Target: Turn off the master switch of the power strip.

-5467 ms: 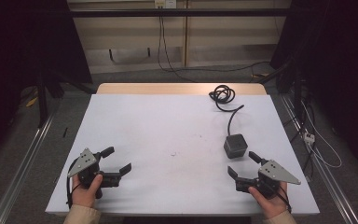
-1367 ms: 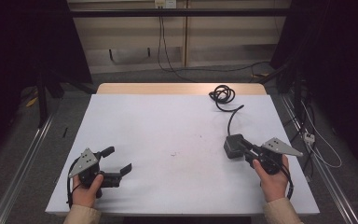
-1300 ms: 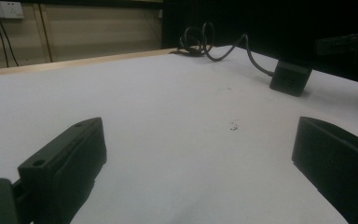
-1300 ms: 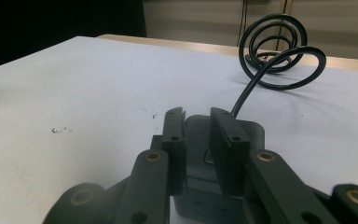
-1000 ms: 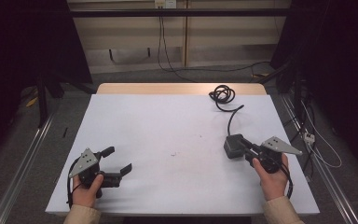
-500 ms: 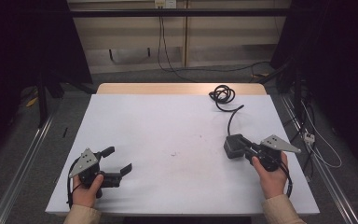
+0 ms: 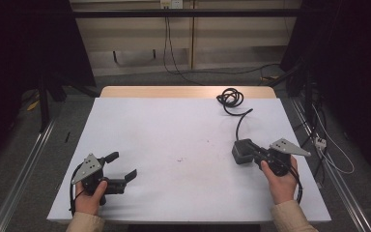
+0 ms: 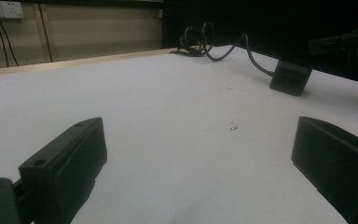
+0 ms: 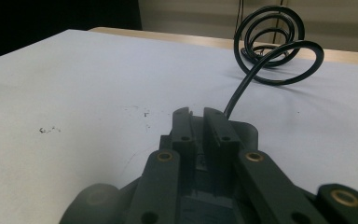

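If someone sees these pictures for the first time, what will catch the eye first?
Probably the dark power adapter at the right of the white table, with its black cable coiled near the far edge. The right tool has just been closing its jaws almost together at the adapter's near side. The left tool rests open at the near left corner.

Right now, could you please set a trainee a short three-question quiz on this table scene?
1. True or false: the left gripper has its jaws open over bare table.
2. What does the right gripper reach? A) black adapter block B) mug
3. Where does the block's cable coil lie?

Key: 1 true; 2 A; 3 near the table's far edge, beyond the block.
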The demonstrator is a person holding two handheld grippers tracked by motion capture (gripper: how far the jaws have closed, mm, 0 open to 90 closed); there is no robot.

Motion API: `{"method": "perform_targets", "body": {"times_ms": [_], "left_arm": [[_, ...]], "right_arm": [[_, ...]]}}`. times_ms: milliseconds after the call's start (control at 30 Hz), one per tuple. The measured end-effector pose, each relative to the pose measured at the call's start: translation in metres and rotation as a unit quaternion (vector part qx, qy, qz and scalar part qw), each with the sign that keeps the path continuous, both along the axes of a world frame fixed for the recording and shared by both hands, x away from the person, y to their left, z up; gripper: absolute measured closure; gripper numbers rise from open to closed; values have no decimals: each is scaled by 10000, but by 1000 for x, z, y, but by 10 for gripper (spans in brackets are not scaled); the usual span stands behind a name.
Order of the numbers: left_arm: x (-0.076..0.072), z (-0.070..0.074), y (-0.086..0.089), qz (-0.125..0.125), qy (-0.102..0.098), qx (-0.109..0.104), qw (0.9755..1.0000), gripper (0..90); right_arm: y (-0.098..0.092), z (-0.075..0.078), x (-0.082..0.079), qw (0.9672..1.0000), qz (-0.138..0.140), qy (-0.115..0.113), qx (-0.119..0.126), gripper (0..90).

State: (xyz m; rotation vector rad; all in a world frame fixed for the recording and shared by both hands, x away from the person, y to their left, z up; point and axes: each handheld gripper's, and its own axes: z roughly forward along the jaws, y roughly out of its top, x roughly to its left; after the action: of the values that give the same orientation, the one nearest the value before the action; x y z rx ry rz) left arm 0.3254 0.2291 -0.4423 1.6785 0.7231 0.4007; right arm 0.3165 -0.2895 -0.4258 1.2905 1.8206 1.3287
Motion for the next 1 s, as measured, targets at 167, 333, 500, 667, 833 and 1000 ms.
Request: {"method": "perform_targets", "body": {"times_ms": [167,333,500,667,833,1000], "left_arm": [[0,0,0,12,5,-8,10000,30],[0,0,0,10,9,-11,10000,30],[0,0,0,7,12,-11,10000,30],[0,0,0,23,17,-16,10000,30],[0,0,0,11,16,-15,10000,30],[0,0,0,12,12,-16,10000,30]], "right_arm": [[0,0,1,10000,-19,31,23,838],[0,-1,2,10000,-9,41,3,845],[0,-1,2,10000,6,45,1,853],[0,-1,2,10000,20,55,-1,870],[0,-1,2,10000,3,59,1,871],[0,-1,3,10000,14,66,-2,877]]}}
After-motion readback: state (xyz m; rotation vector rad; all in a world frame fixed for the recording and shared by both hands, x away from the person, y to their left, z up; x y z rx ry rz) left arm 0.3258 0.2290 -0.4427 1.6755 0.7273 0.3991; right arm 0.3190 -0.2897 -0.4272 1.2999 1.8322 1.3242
